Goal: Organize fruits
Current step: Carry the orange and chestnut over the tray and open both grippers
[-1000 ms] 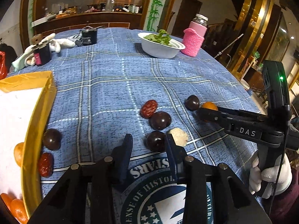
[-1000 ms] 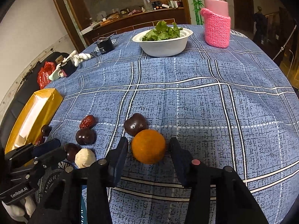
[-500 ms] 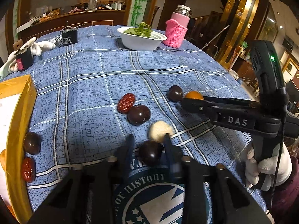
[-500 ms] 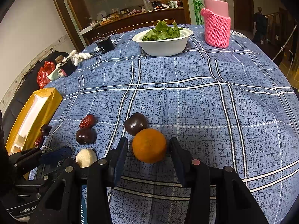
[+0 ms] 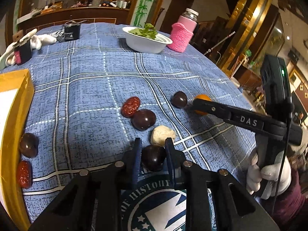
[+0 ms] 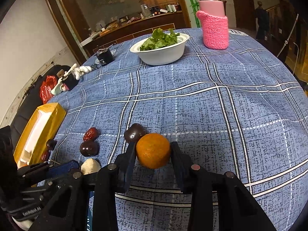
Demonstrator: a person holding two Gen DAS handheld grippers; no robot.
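A dark plum (image 5: 153,160) sits clamped between the two fingers of the left hand-held gripper (image 5: 153,155), low over the blue checked cloth of the surface (image 5: 92,88), with a pale lumpy fruit (image 5: 163,134) touching the plum's far side. Beyond that pale fruit lie a second dark plum (image 5: 144,119) and a red date (image 5: 131,106), touching each other. Right of the clamped plum, the right hand-held gripper (image 6: 153,154) presses both fingers against an orange (image 6: 153,153), with a third dark plum (image 6: 134,132) touching the orange's far left. Left of the clamped plum, a yellow box (image 5: 18,119) stands with one more dark plum (image 5: 28,144) and a red date (image 5: 24,173) against its wall
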